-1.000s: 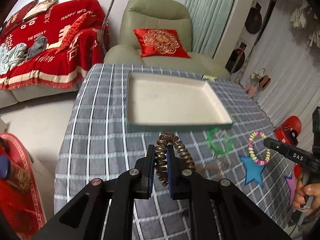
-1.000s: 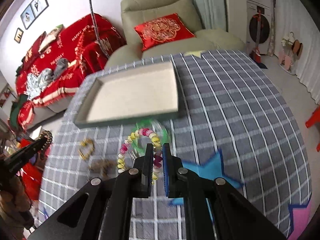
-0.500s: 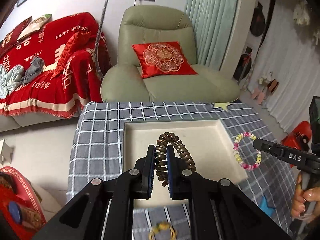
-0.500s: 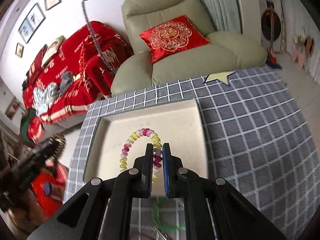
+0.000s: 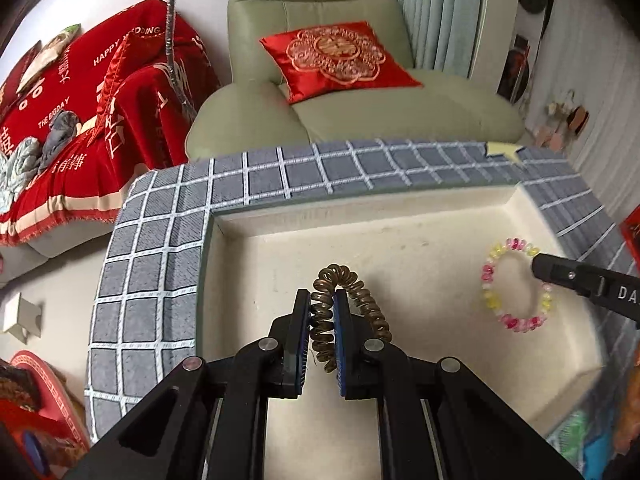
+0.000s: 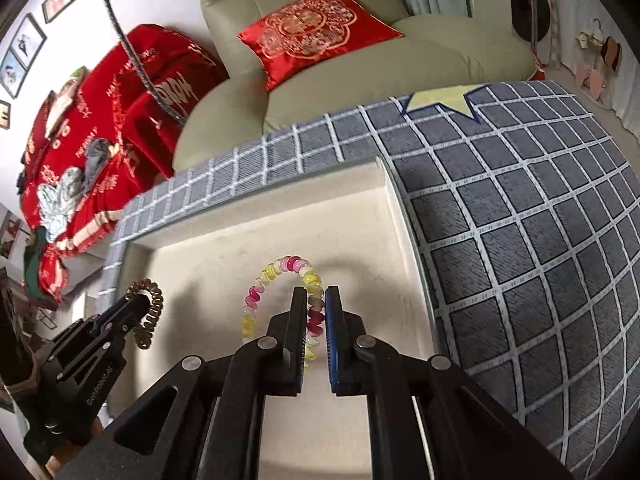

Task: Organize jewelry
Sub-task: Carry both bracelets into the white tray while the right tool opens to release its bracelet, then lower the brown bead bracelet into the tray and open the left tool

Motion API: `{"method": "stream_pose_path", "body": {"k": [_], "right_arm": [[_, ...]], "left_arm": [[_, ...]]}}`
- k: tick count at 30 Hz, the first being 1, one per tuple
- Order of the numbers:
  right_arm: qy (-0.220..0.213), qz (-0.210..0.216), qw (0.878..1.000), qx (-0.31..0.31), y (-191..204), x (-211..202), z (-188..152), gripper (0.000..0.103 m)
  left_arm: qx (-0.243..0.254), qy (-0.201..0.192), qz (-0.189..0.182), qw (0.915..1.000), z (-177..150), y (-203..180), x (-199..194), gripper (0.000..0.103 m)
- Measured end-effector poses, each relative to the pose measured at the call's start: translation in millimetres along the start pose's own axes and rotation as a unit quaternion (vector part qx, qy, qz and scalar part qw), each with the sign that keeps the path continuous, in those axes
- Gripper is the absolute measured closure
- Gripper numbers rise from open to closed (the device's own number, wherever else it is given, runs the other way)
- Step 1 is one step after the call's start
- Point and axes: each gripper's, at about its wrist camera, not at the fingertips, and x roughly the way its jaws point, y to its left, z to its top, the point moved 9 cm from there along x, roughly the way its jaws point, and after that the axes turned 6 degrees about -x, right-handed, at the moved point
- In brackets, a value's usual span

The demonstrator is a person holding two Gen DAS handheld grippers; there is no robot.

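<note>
1. The left hand-held gripper (image 5: 322, 312) is clenched on a bronze-brown spiral coil bracelet (image 5: 352, 304). One side of the loop is pinched between its blue pads, and the rest arches up and out ahead of the tips and to their right.
2. The right hand-held gripper (image 6: 316, 312) is clenched on a beaded loop bracelet of pink, yellow and clear glossy beads (image 6: 280, 280). It holds the loop's right side, and the free arc curves up and to the left of the fingers.
3. Both bracelets hang over the shallow cream square tray (image 5: 420, 240) that sits on the worktop's grey checked cloth (image 6: 520, 220). The tray floor lies directly below and ahead of each gripper. Whether either bracelet touches the floor cannot be told.
4. In the left view the right gripper's tip enters from the right with the beaded loop, well apart from the coil.
5. Handling, as a judgement: both pieces look light. The coil looks springy and soft, so it will probably flex, stretch and bounce slightly on release. A grip across a few turns on one side, as now, suits it.
6. The beads look hard and smooth on a flexible string, so they could slip or roll between the pads. A pinch across one bead section is steadier than hooking the loop.
7. A low release seems wise, with each piece in its own part of the tray.
</note>
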Motion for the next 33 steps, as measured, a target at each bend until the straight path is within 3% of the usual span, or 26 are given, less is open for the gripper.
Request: {"method": "stream_pose_path", "body": {"k": [9, 12, 13, 14, 16, 19, 23, 33], "right_arm": [[0.004, -0.043, 0.998, -0.043, -1, 11, -8, 0.092], [0.001, -0.038, 0.998, -0.051, 4, 8, -9, 0.079], [0.0, -0.038, 0.998, -0.053, 5, 7, -9, 0.071], [-0.003, -0.041, 0.998, -0.054, 5, 4, -9, 0.054], [-0.014, -0.035, 0.998, -0.051, 7, -3, -7, 0.042], [-0.029, -0.007, 0.999, -0.029, 8, -19, -6, 0.041], [-0.044, 0.025, 0.999, 0.006, 2, -39, -10, 0.03], [-0.051, 0.051, 0.997, 0.039, -10, -70, -36, 0.028]], "left_arm": [[0.021, 0.015, 0.033, 0.9991, -6, -2, 18, 0.076], [0.021, 0.017, 0.039, 0.9989, -8, -2, 18, 0.076], [0.021, 0.017, 0.039, 0.9989, -8, -2, 18, 0.076], [0.021, 0.017, 0.04, 0.9988, -8, -2, 18, 0.075], [0.025, 0.014, 0.043, 0.9986, -9, -3, 18, 0.076], [0.033, 0.011, 0.047, 0.9983, -9, -5, 17, 0.075], [0.033, 0.014, 0.049, 0.9981, -9, -5, 18, 0.075], [0.042, 0.02, 0.052, 0.9975, -9, -7, 20, 0.075]]}}
